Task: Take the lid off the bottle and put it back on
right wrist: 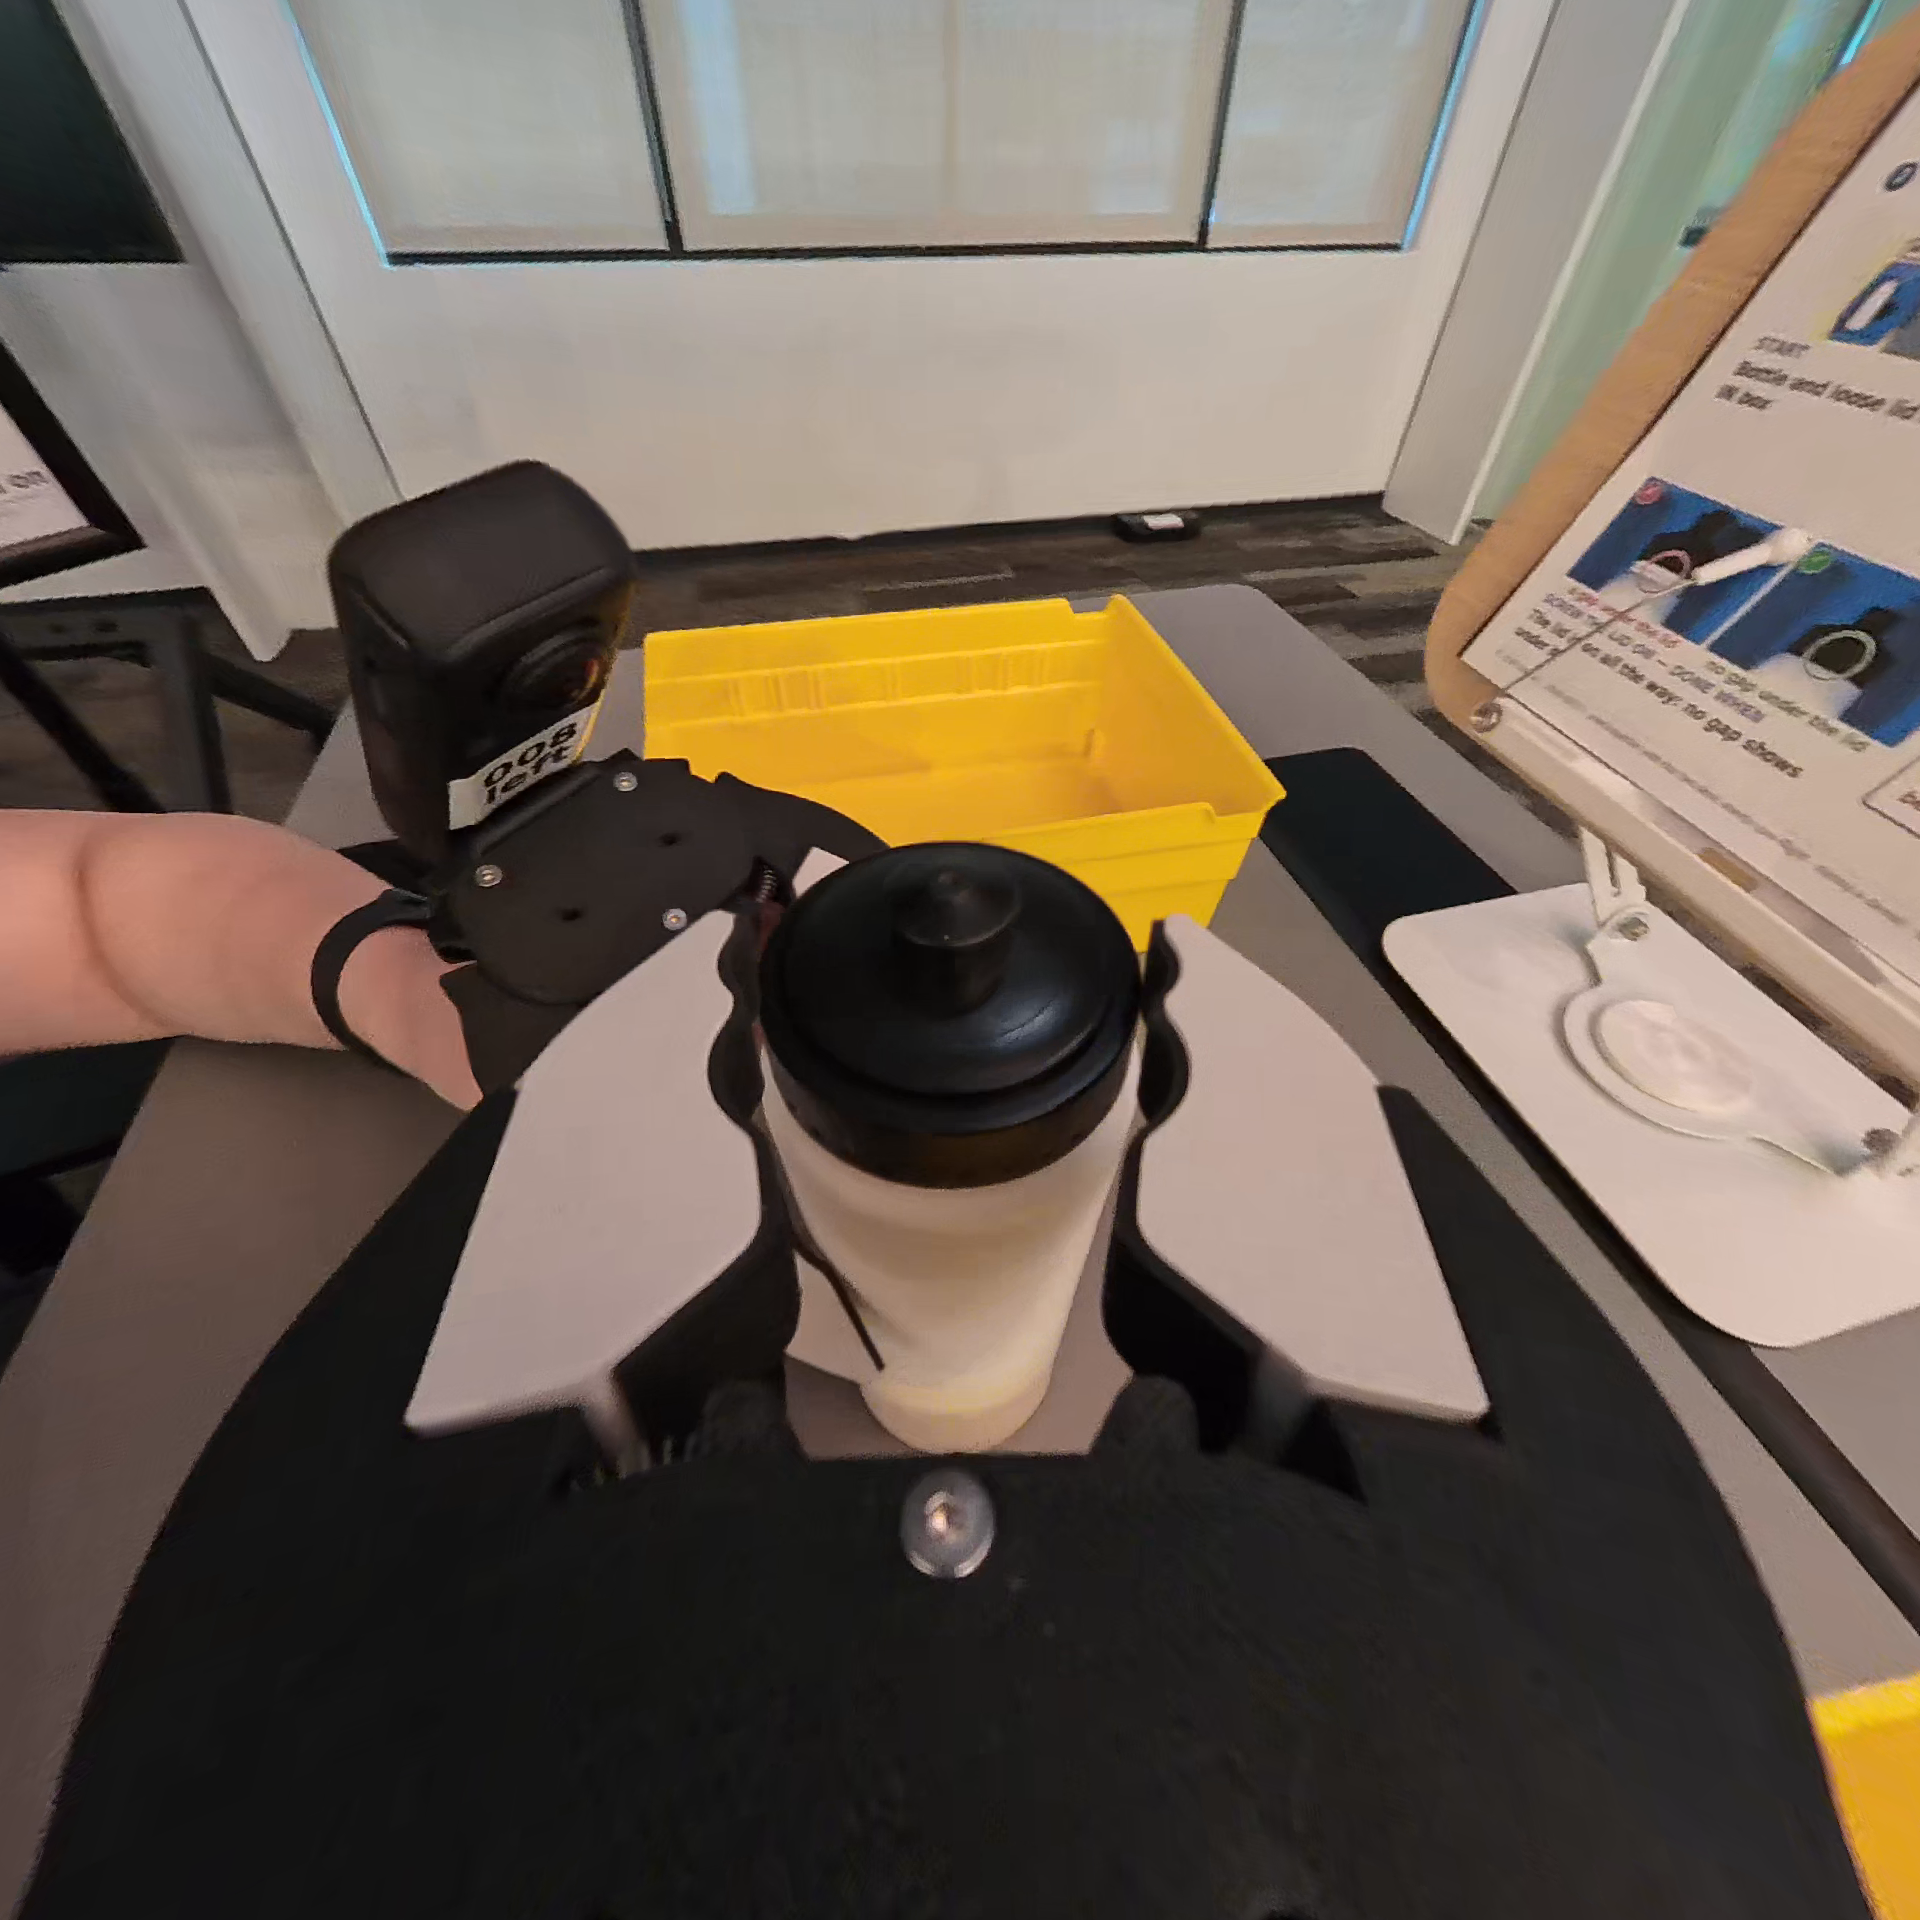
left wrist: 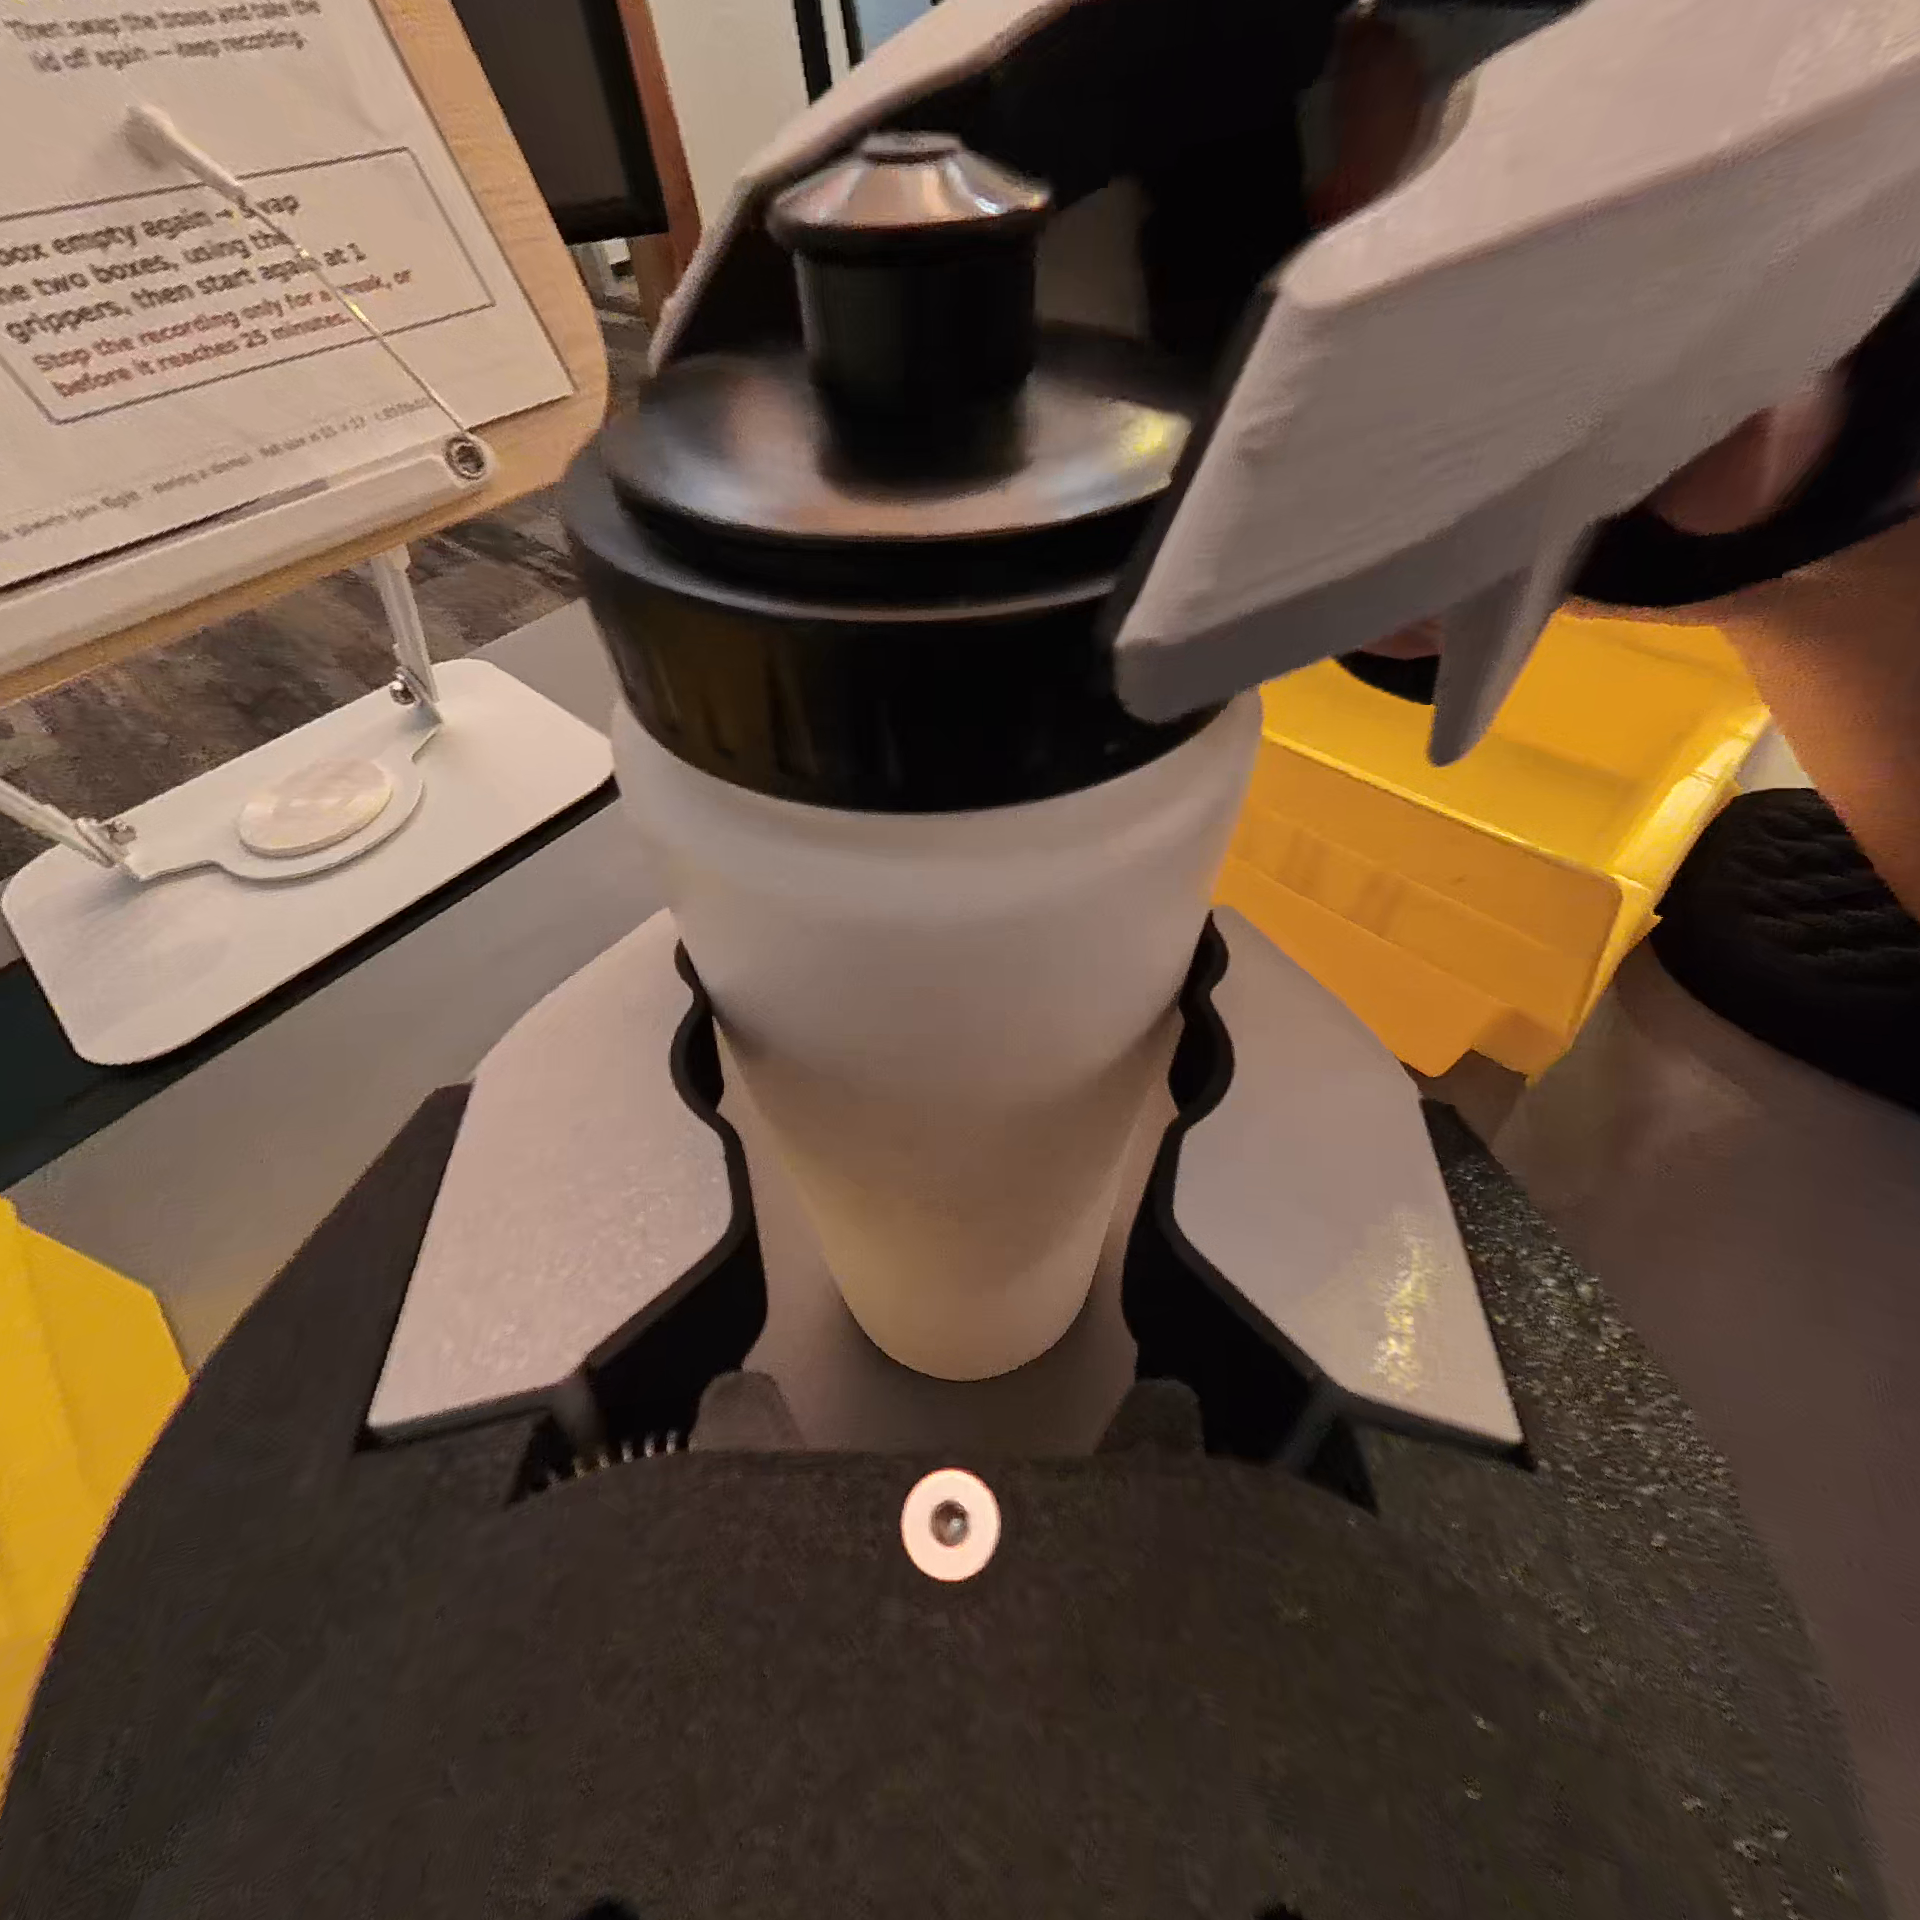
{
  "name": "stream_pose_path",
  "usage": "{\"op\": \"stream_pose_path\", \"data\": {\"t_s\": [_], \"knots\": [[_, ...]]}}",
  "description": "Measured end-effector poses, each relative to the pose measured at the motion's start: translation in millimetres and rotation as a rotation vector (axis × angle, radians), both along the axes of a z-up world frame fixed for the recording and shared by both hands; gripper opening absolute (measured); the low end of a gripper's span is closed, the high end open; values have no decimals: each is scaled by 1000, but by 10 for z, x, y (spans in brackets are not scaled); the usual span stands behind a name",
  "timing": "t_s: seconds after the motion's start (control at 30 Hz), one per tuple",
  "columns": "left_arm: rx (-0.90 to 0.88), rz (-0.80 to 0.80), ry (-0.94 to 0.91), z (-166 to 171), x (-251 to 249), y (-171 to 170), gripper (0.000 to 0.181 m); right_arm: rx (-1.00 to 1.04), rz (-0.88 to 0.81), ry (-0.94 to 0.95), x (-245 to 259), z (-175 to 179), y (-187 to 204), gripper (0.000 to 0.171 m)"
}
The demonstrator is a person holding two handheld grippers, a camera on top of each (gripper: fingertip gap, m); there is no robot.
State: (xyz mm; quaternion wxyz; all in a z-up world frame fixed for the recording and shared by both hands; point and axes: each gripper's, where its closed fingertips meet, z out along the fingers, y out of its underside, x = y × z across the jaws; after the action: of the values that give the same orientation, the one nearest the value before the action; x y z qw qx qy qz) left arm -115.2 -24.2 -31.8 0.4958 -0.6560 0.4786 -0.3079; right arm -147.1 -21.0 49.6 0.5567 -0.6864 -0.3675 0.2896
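While the left gripper (left wrist: 951, 1049) clamps its two grey fingers around the white body of the bottle (left wrist: 935, 1039), holding it upright above the grey table (right wrist: 1340, 665), the right gripper (right wrist: 948, 1023) closes on the black lid (right wrist: 945, 1023) that sits on top of the bottle. Its grey fingers (left wrist: 1455, 416) press against the lid's ribbed rim from opposite sides. Behind the bottle stands a yellow bin (right wrist: 935, 727). To the bottle's right, an instruction board (right wrist: 1704, 540) leans on a white stand (right wrist: 1621, 1143).

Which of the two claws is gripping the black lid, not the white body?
The right claw: its fingers flank the black lid, while the left claw clamps the white bottle lower down.
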Motion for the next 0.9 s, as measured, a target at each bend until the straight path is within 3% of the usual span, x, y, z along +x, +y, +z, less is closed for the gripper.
{"op": "stream_pose_path", "data": {"t_s": [0.2,0.47,0.53,0.63,0.8,0.9], "knots": [[-30,-35,-7,-6,4,-11,86,12,-47,-6,-10,3,28,71],[-24,91,29,-19,-67,56,86,30,-358,85,-23,29,131,67],[-20,59,17,-18,-44,43,86,53,-307,47,-36,39,121,64],[-7,35,23,-17,-19,21,86,13,-174,73,-57,51,95,74],[-4,6,22,-15,-3,2,86,-28,27,58,-43,-12,6,78],[-17,-17,19,-17,0,-5,86,17,23,18,-27,-33,15,75]]}}
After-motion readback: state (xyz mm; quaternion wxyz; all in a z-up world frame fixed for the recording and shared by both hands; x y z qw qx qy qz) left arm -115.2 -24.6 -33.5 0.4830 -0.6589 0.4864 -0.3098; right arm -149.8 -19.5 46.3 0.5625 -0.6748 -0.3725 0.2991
